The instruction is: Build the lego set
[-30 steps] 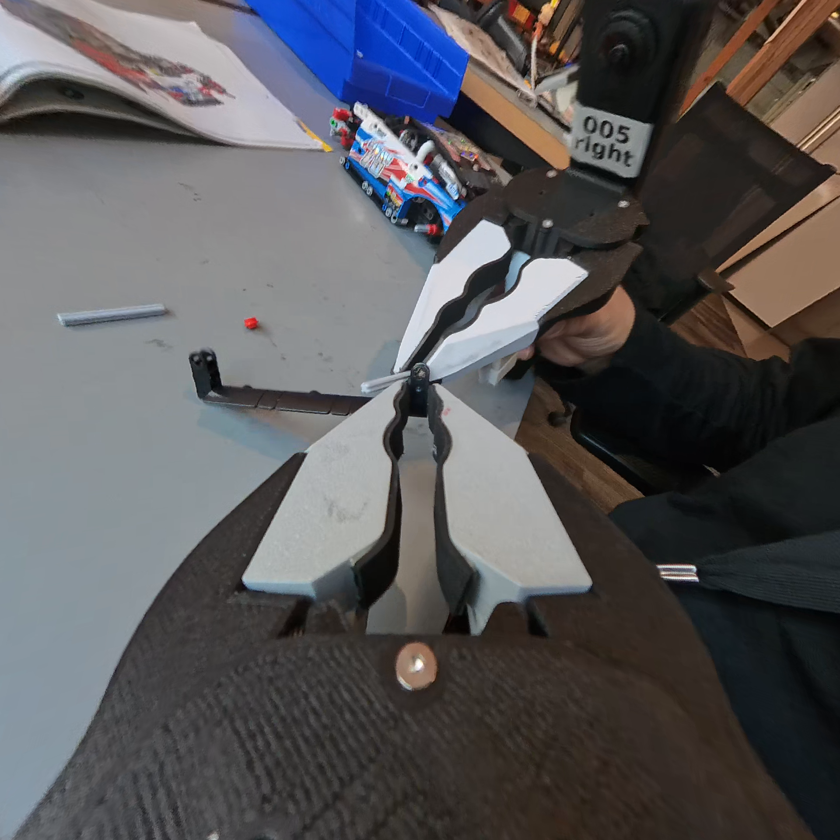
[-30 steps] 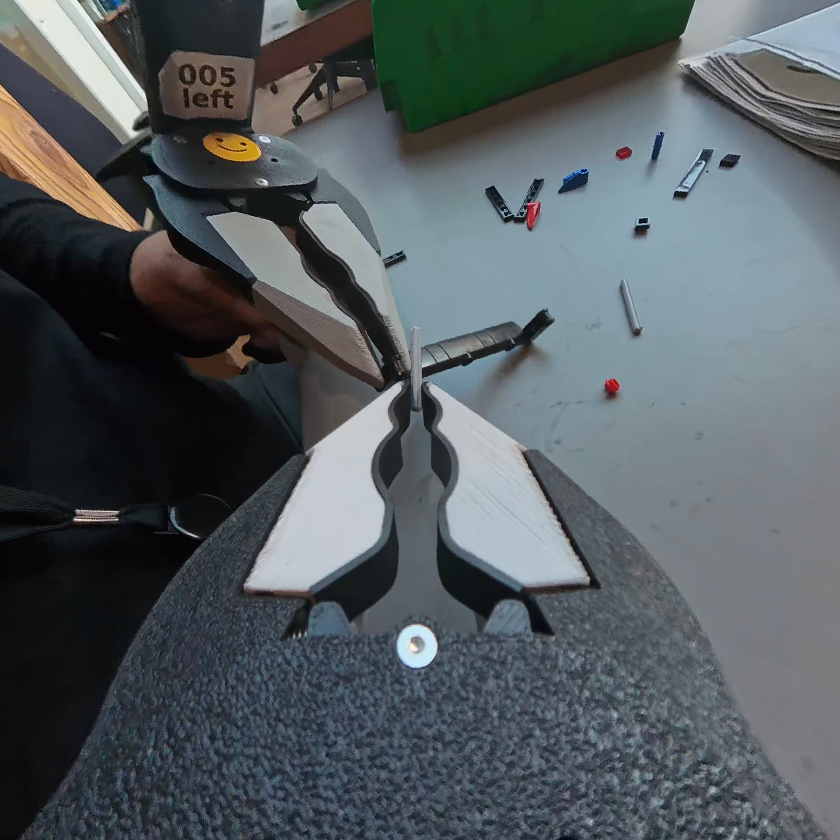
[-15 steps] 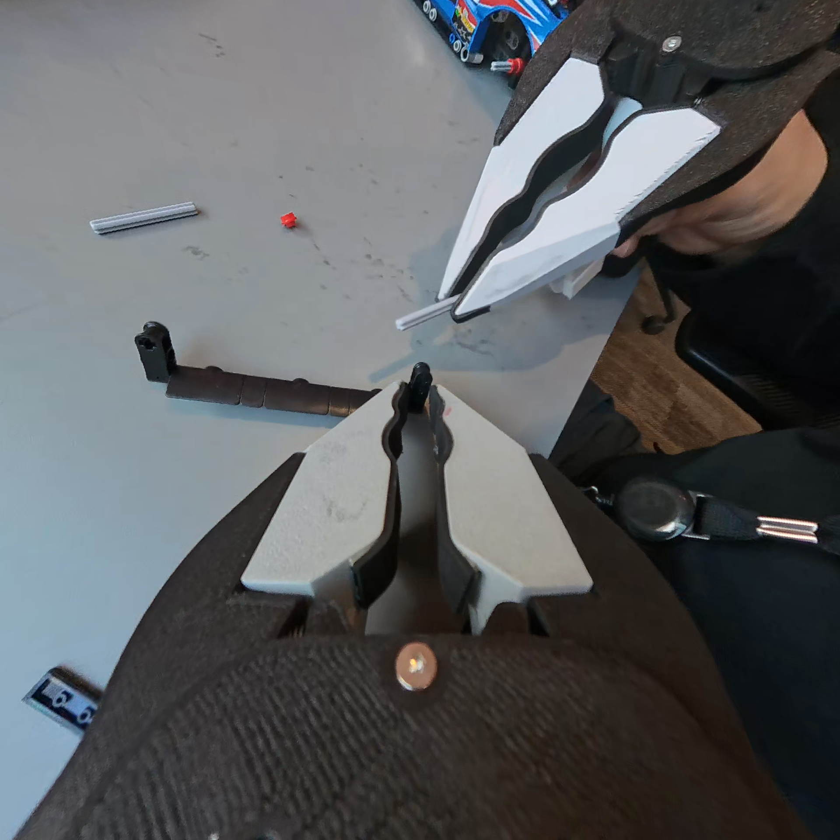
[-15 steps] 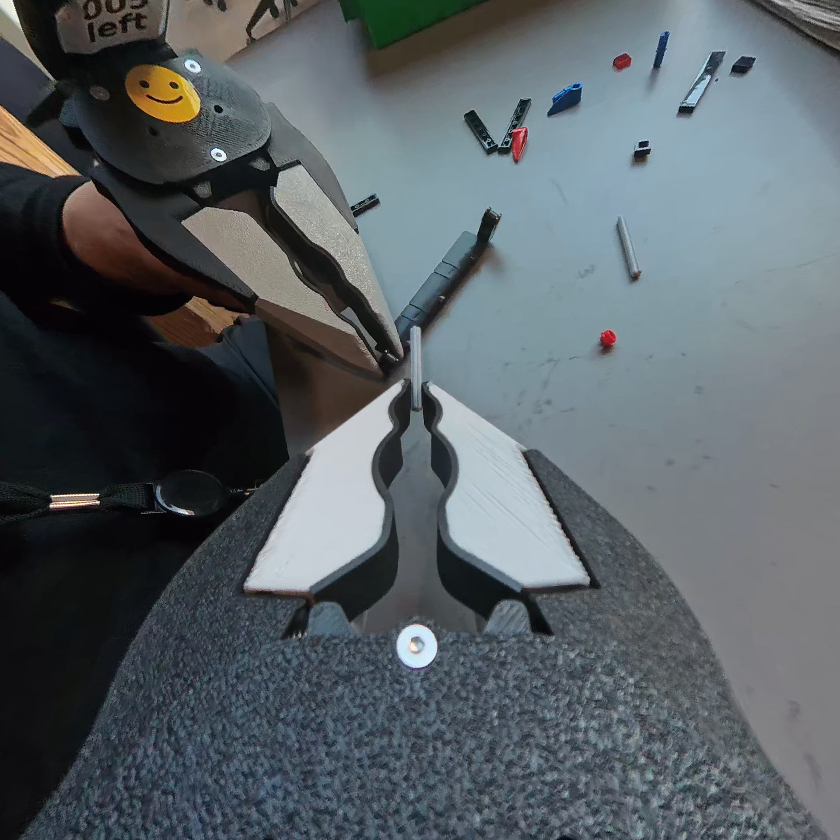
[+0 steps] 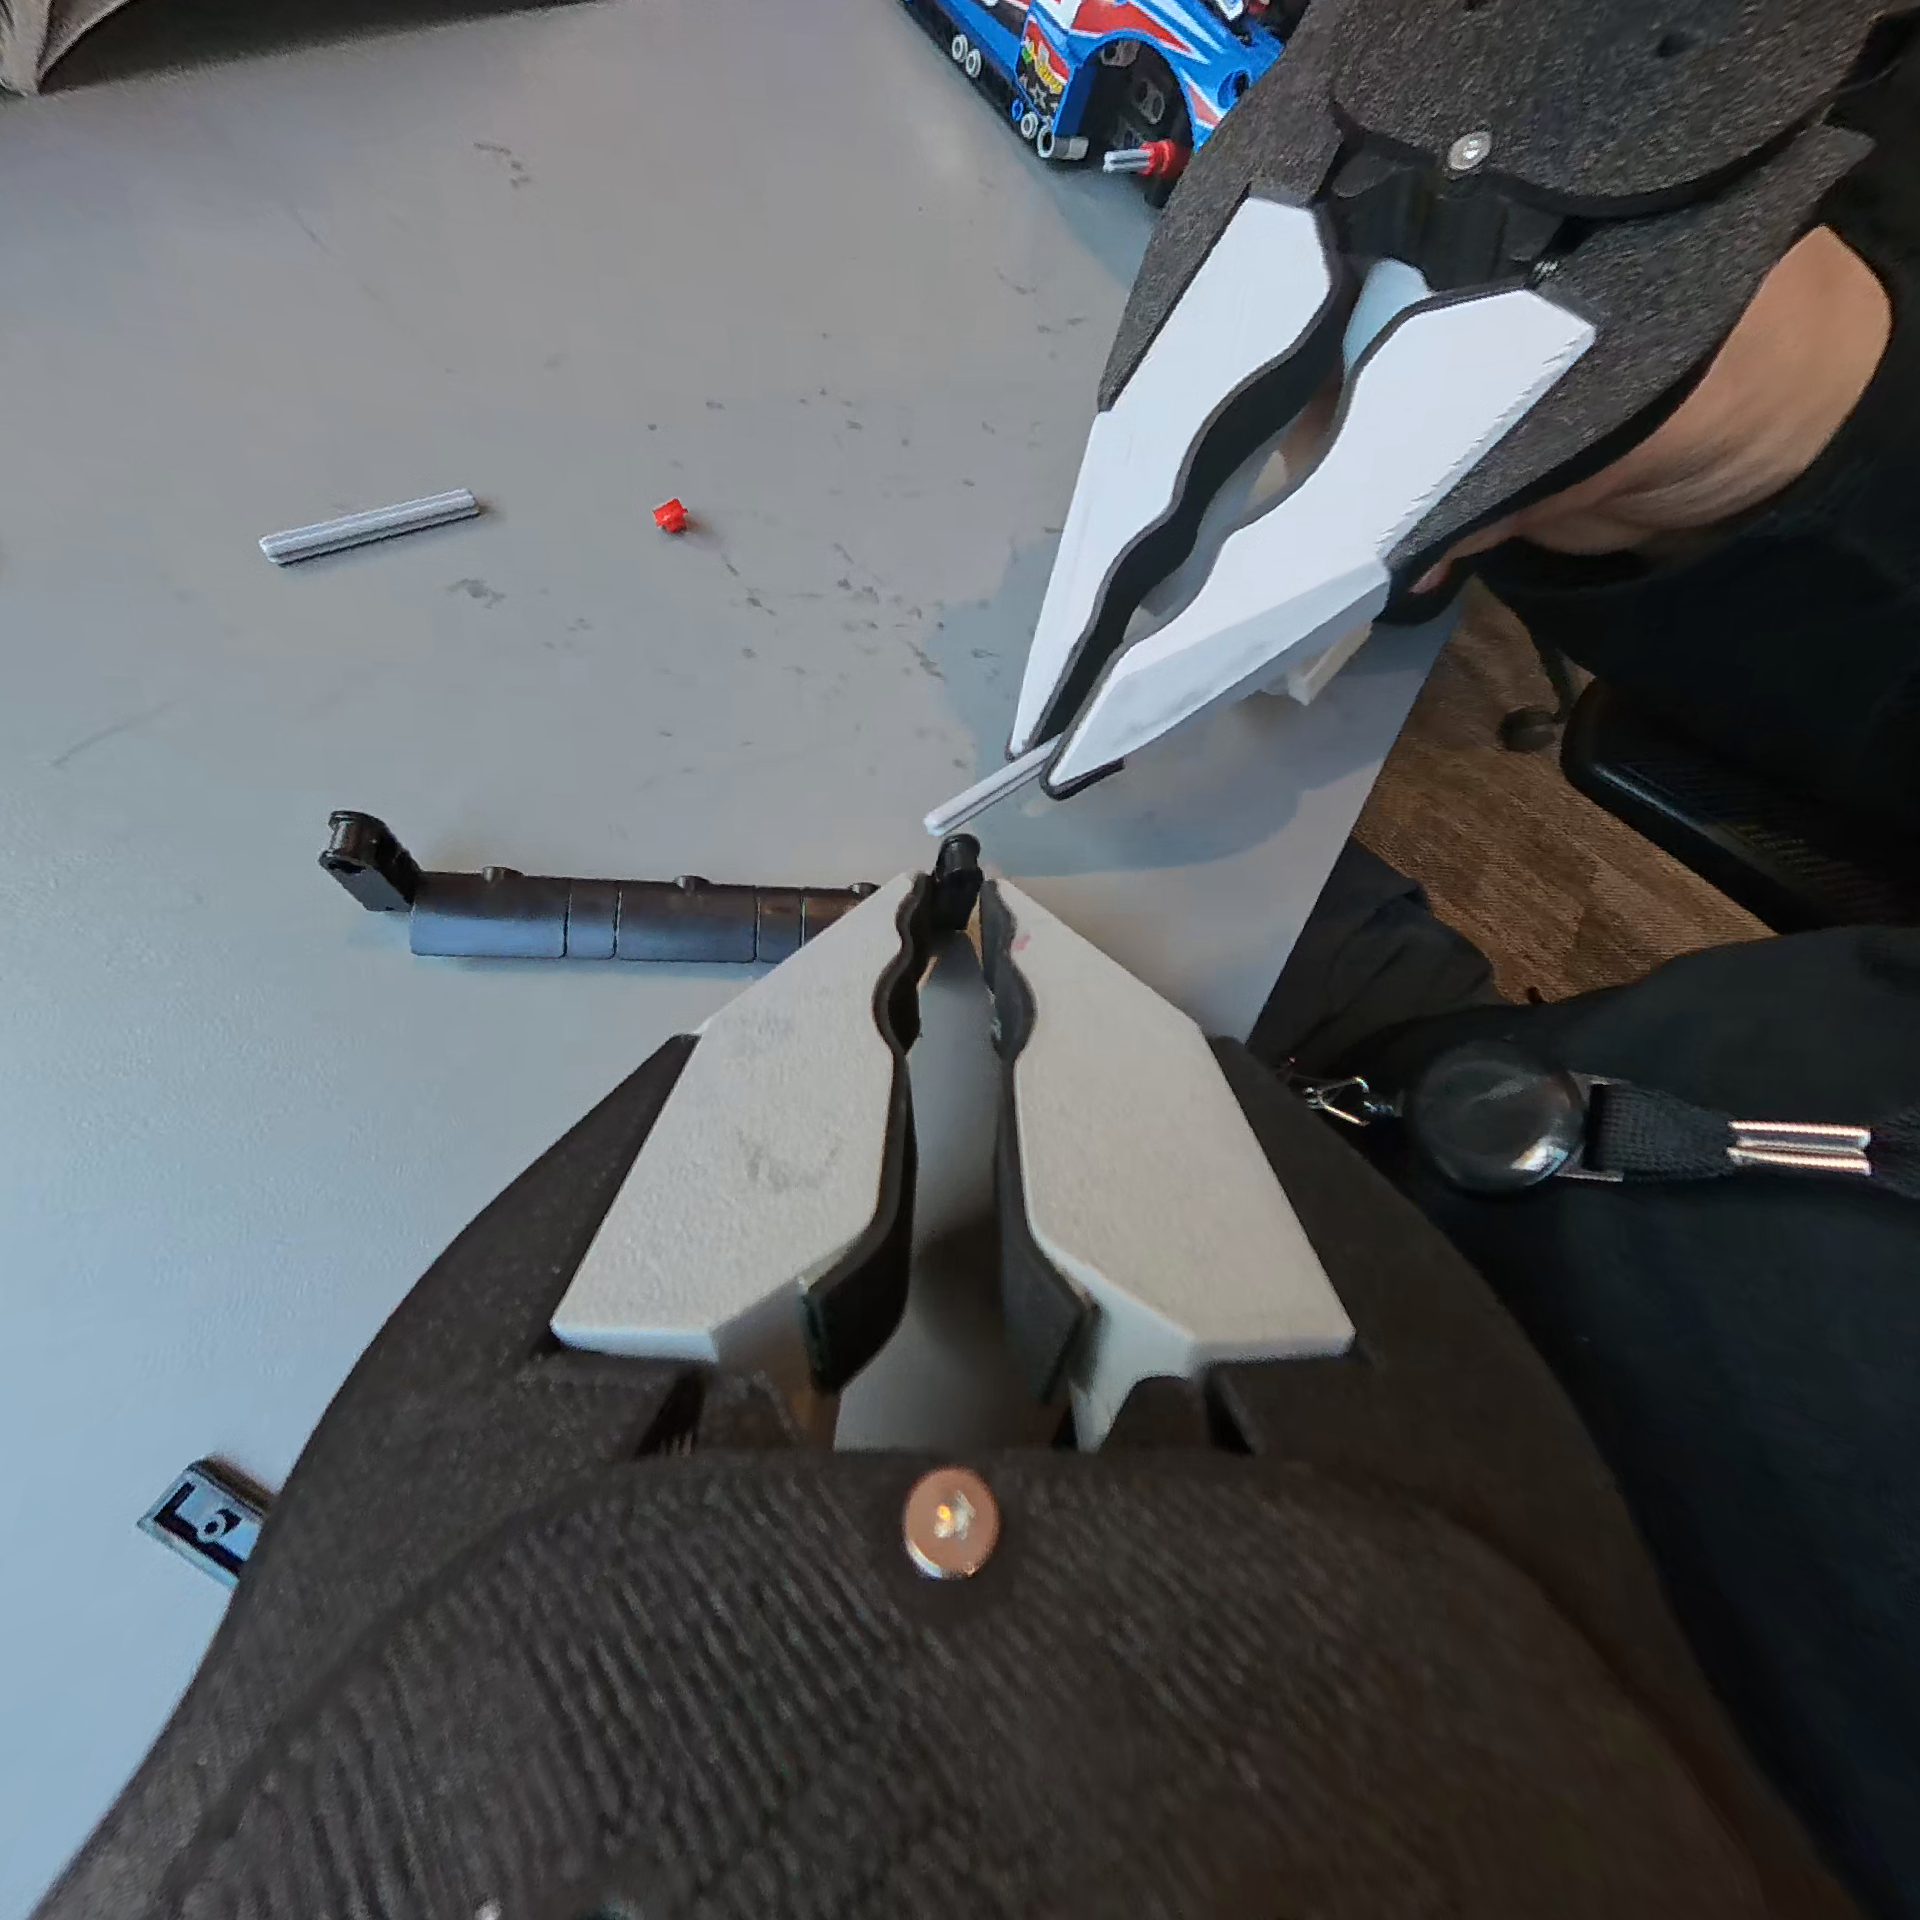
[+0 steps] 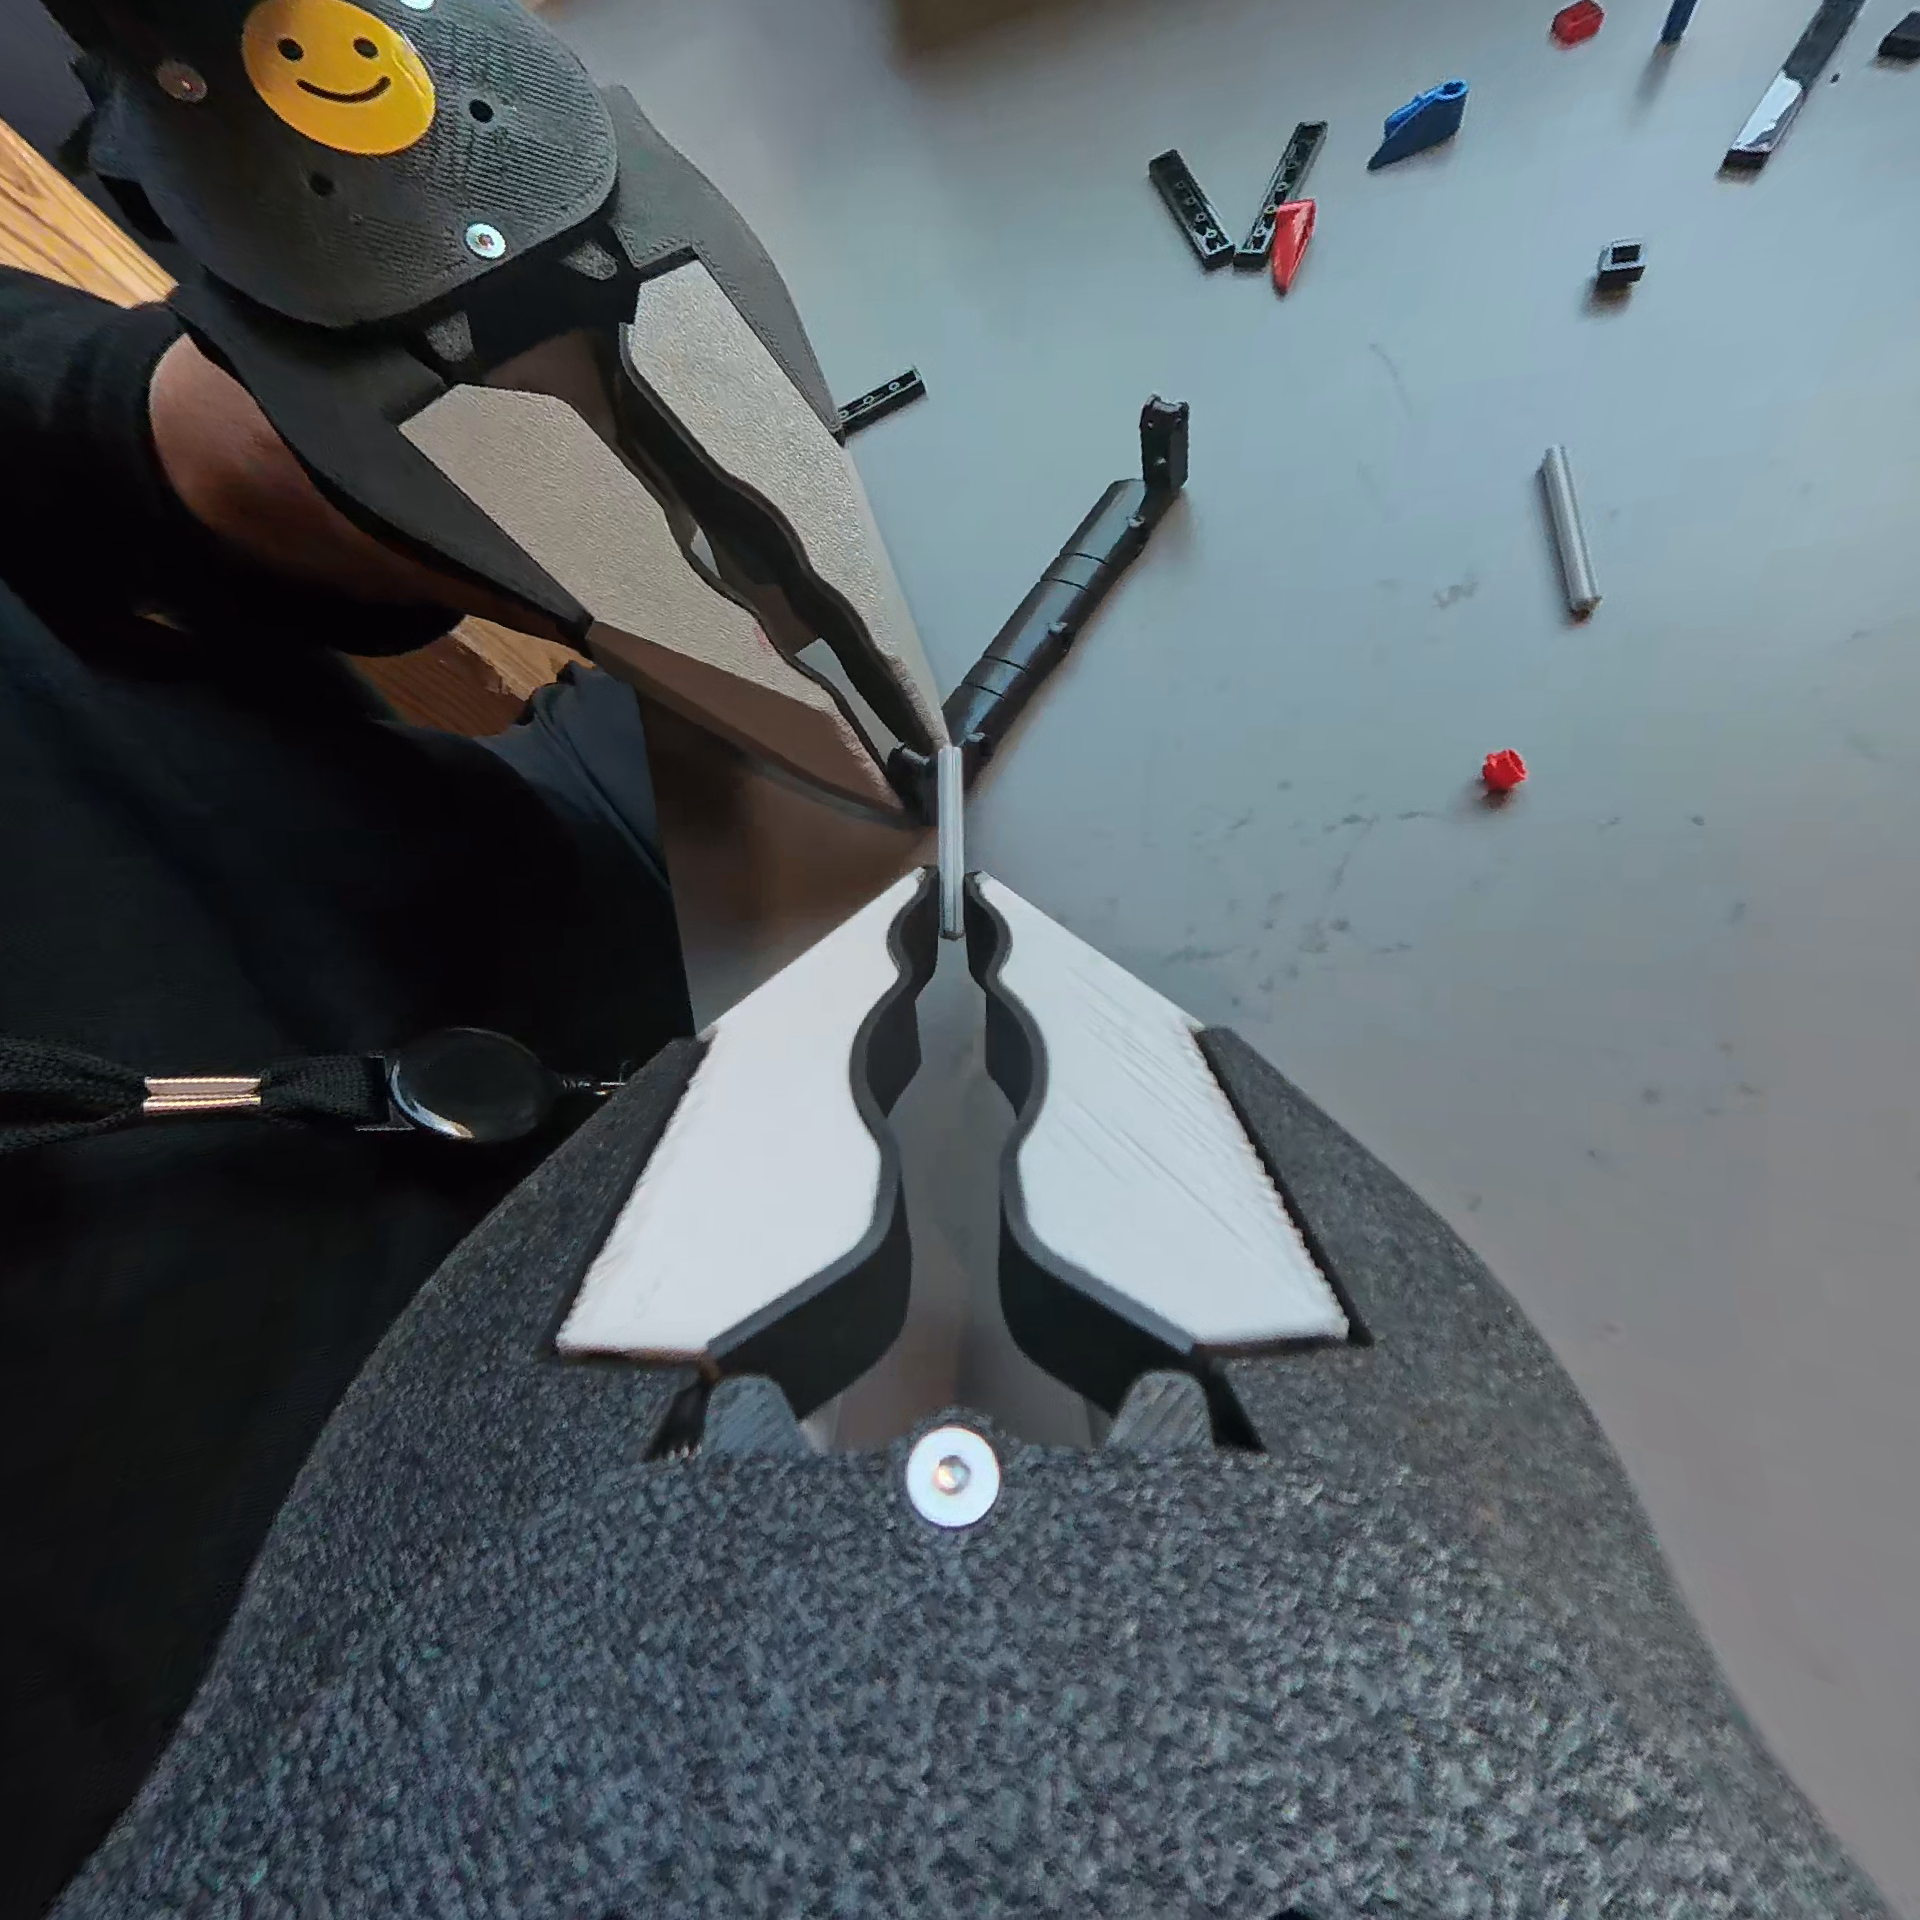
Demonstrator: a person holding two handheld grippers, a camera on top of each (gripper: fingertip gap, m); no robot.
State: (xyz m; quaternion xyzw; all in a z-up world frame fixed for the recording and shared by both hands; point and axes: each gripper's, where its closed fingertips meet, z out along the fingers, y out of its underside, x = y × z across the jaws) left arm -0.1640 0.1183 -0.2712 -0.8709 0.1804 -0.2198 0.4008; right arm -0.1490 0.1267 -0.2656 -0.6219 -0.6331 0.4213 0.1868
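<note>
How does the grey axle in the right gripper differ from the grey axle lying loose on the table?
The held grey axle is pinched between the right gripper fingers, raised off the table and pointing at the black piece in the left gripper. The loose grey axle lies flat on the grey table, untouched and farther out. More of its length shows. Both are thin, straight grey rods.

The blue toy car (image 5: 1101,73) up at 12 o'clock in the left wrist view is chopped off by the top edge, only its lower body and wheels show. Down at 8 o'clock a small dark tile (image 5: 203,1522) slips under the left gripper's (image 5: 951,883) housing. The near end of the black beam assembly (image 5: 623,914) is hidden by that gripper's fingers (image 5: 790,1132) too. In the right wrist view, the red brick (image 6: 1577,19) and black strip (image 6: 1782,94) at 1 o'clock get clipped by the top edge.
</note>
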